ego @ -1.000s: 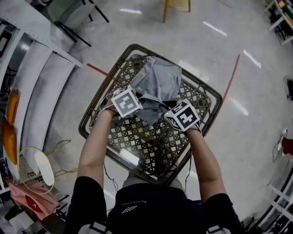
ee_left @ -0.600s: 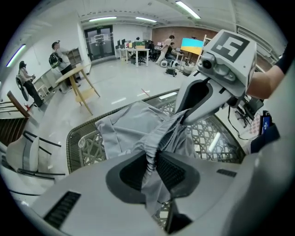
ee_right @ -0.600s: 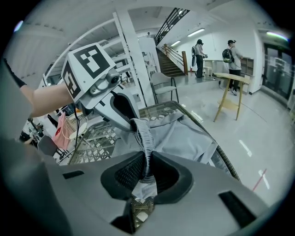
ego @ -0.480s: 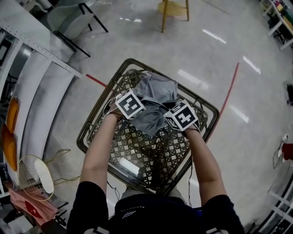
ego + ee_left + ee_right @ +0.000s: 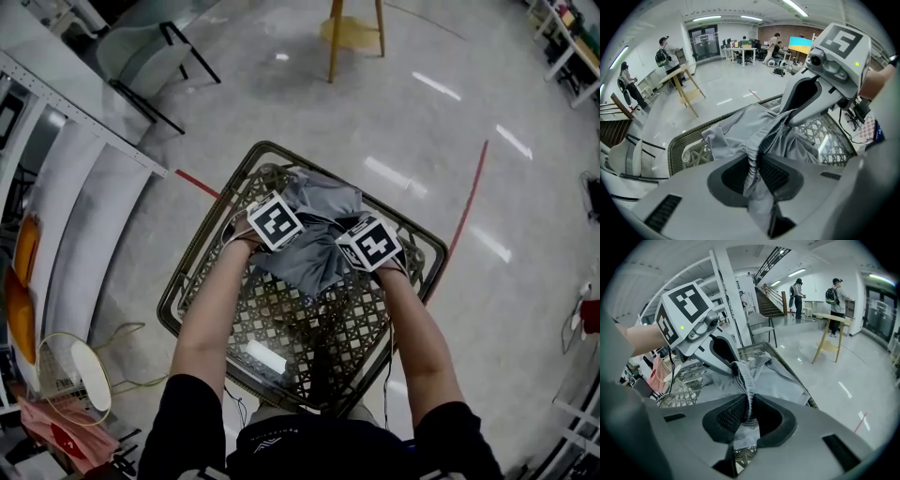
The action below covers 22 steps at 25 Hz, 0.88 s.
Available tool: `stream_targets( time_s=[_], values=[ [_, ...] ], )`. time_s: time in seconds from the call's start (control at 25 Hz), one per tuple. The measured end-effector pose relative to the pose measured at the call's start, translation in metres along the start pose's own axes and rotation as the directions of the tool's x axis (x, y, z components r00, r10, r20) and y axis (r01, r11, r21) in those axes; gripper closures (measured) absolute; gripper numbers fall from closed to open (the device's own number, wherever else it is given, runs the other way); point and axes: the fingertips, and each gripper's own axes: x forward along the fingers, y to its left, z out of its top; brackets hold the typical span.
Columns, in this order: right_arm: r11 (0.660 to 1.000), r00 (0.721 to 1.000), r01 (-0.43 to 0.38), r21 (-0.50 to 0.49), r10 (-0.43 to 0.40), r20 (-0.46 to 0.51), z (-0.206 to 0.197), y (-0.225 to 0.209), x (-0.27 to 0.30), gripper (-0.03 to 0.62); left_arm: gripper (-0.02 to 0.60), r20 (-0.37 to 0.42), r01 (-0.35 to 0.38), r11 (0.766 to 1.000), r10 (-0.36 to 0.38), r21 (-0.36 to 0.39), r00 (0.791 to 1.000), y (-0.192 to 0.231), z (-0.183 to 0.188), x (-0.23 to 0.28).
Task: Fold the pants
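Grey pants (image 5: pixel 314 234) lie bunched on the far half of a wicker table (image 5: pixel 202 281) with a glass top. Both grippers hold the gathered waistband over it. My left gripper (image 5: pixel 281 230) is shut on the elastic waistband (image 5: pixel 752 159), whose cloth hangs down between its pads. My right gripper (image 5: pixel 361 248) is shut on another part of the same band (image 5: pixel 749 401). The two grippers are close together, the band stretched short between them. In the left gripper view the right gripper (image 5: pixel 806 101) shows just across the cloth. The pants' legs (image 5: pixel 736 131) trail over the table's far corner.
A wooden stool (image 5: pixel 354 28) stands beyond the table and a chair (image 5: pixel 141 47) at the far left. A red tape line (image 5: pixel 469 187) runs on the floor to the right. A round wire stand (image 5: pixel 75 366) sits at the near left. People stand far off (image 5: pixel 834 296).
Both grippers have moved toward the table's far side, carrying the waistband with them. The pants now lie more bunched at the far corner.
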Motion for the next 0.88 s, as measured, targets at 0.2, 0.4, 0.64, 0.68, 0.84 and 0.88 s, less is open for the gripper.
stream_targets(
  time_s=[0.2,0.4,0.64,0.68,0.84,0.88],
  values=[
    [1.000,1.000,0.019,-0.004,-0.019,0.000,0.002,-0.011,0.003,0.528,0.495,0.011,-0.011,1.000,0.011,-0.010,1.000,0.009,0.003,0.006],
    [0.999,0.999,0.041,-0.009,-0.041,-0.018,-0.006,-0.018,0.011,0.528,0.492,0.024,0.009,1.000,-0.009,-0.029,1.000,0.007,0.004,0.018],
    [0.998,0.997,0.070,0.003,-0.070,-0.008,-0.010,-0.024,0.016,0.526,0.488,0.017,-0.011,1.000,0.011,-0.023,1.000,0.010,0.005,0.025],
    [0.997,0.997,0.075,0.006,-0.075,-0.002,-0.010,-0.025,0.016,0.526,0.486,0.017,-0.008,0.999,0.009,-0.037,1.000,0.011,0.004,0.026],
    [0.995,0.995,0.096,0.008,-0.096,0.023,-0.006,-0.030,0.017,0.526,0.476,0.053,-0.029,0.996,0.033,-0.082,0.998,0.018,0.009,0.026],
    [0.995,0.995,0.100,0.008,-0.100,0.029,-0.005,-0.031,0.016,0.526,0.474,0.055,-0.039,0.996,0.043,-0.084,0.998,0.019,0.010,0.026]
  ],
)
